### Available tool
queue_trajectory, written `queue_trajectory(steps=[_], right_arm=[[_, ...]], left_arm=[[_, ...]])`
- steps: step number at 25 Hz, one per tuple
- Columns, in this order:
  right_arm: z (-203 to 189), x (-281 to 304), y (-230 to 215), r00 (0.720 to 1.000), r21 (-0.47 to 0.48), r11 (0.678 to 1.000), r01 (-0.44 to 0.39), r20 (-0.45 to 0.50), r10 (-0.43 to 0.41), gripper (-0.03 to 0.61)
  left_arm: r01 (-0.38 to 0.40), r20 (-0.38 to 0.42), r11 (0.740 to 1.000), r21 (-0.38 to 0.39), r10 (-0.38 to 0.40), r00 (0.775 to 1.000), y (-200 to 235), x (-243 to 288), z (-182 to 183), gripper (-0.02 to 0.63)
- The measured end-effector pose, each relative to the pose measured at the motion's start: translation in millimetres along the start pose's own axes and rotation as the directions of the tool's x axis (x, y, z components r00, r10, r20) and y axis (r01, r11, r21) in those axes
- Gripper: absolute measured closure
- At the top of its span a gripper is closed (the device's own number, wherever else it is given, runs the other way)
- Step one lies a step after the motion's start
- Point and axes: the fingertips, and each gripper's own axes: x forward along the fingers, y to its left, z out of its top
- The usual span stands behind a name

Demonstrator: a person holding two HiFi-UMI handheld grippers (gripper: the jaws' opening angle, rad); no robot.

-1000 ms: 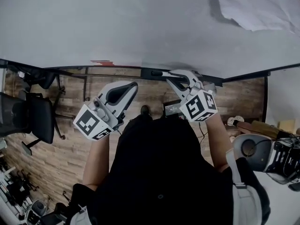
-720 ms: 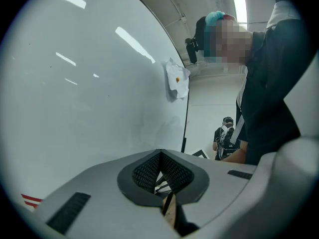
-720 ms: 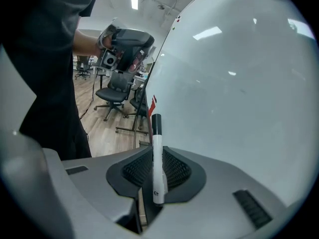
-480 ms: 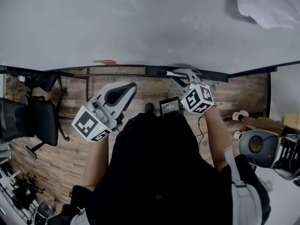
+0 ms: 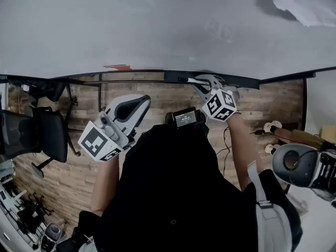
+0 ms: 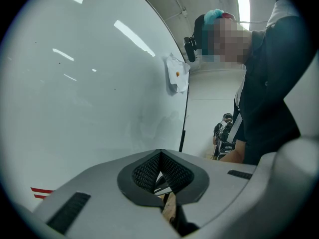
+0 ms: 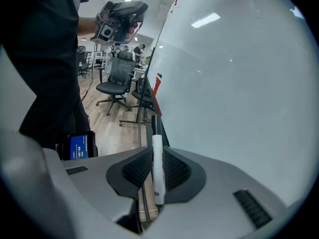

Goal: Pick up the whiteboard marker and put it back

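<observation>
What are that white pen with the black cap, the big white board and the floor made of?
White pen with black cap, clamped in the right tool: likely smooth plastic, slightly glossy barrel. Big white board: hard, glossy coated surface; ceiling lights reflect in it. Floor: brown wood-look planks with visible seams, possibly laminate.
</observation>
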Motion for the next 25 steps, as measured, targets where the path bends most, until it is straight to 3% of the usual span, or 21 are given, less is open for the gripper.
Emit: queue_trajectory(steps=[9, 25], right_arm=[[-4.3, 13.9, 1.6, 1.0, -0.003, 1.0, -0.021, -0.003, 0.021, 0.506], [-8.2, 25.2, 2.2, 0.997, 0.078, 0.994, -0.074, 0.035, 0.071, 0.508]], left_arm=[[-0.02, -0.021, 1.0, -0.012, 0.02, 1.0, -0.2, -7.3, -8.8, 0.602], [-0.038, -0.033, 0.999, -0.029, 0.037, 0.999, -4.1, -13.1, -15.0, 0.601]])
